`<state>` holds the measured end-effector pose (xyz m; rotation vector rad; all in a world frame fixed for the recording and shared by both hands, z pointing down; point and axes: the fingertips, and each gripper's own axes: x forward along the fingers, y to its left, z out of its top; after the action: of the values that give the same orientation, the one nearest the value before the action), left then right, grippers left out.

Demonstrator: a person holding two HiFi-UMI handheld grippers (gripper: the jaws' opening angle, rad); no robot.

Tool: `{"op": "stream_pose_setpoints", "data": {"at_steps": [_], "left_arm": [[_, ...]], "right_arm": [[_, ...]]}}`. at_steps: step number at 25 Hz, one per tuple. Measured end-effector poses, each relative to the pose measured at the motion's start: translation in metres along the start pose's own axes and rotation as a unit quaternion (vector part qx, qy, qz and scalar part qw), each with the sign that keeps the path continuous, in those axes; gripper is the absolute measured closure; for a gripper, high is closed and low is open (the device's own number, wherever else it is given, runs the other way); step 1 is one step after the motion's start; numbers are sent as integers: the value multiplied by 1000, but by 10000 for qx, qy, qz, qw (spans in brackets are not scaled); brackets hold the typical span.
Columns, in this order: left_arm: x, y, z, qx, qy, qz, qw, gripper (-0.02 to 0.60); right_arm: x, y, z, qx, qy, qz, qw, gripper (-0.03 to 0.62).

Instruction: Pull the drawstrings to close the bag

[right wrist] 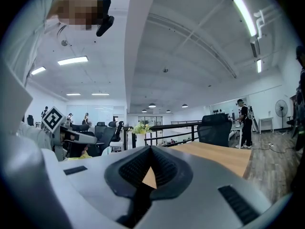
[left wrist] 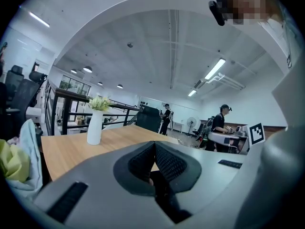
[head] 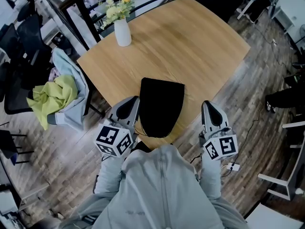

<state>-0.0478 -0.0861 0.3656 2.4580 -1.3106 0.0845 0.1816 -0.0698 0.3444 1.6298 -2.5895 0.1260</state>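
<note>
A black drawstring bag (head: 162,106) lies flat on the wooden table (head: 190,42), its near end at the front edge. A thin dark cord (head: 137,129) curves out at its near left corner. My left gripper (head: 129,105) sits just left of the bag, close beside its edge, jaws shut; in the left gripper view (left wrist: 153,149) the pads meet with nothing seen between them. My right gripper (head: 208,108) hovers off the table's front right edge, a short way right of the bag. Its jaws are shut and empty in the right gripper view (right wrist: 150,154). Neither gripper view shows the bag.
A white vase with flowers (head: 123,31) stands at the table's far left corner, also the vase (left wrist: 94,127). A chair with yellow and grey clothes (head: 62,97) is left of the table. People stand at desks (left wrist: 220,128) in the background. Cables lie on the floor (head: 248,128) at right.
</note>
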Motion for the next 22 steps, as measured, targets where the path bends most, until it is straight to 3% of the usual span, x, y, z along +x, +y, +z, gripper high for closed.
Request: {"op": "stream_pose_setpoints", "data": {"at_steps": [22], "left_arm": [[-3,4,-3,12,72,-32,10000,555]], "right_arm": [[6,8,-2,26,113,28,9999,572]]}}
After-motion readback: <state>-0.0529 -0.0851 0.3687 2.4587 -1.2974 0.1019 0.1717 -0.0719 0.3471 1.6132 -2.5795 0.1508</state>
